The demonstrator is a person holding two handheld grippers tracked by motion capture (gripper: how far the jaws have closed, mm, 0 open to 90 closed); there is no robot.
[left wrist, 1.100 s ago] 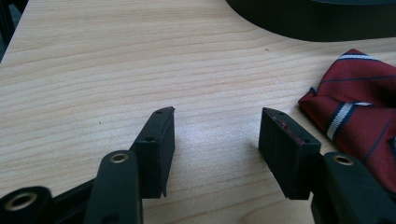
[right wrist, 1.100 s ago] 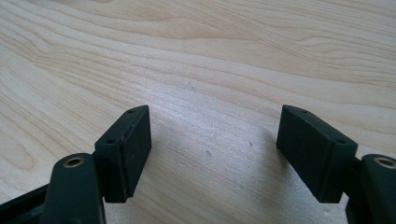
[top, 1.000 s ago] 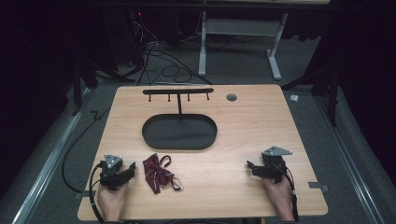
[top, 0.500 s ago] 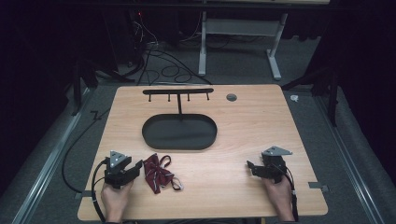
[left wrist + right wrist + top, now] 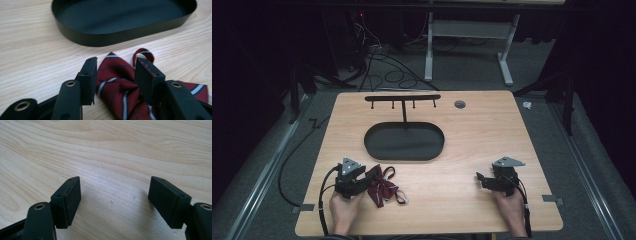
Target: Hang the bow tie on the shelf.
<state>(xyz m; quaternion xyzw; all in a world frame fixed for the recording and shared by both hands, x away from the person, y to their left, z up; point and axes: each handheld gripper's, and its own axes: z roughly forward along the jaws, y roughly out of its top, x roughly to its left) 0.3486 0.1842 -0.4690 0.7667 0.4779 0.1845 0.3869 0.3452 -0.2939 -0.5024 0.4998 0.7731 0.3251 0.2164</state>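
Left gripper [image 5: 371, 176] over a striped bow tie [image 5: 382, 187] on the desk [image 5: 472, 135]

The dark red bow tie with white stripes lies flat on the desk's near left part, just in front of the black oval tray [image 5: 120, 22] of the hook stand [image 5: 403, 99]. The left gripper's fingers [image 5: 87, 77] stand apart on both sides of the tie's knot; they have just been closing but do not yet press it. The right gripper [image 5: 115, 202] rests over bare wood, well apart from the tie, fingers wide apart.

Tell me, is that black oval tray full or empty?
Empty. The black oval tray shows only its bare dark floor, and the striped bow tie lies outside it on the table.
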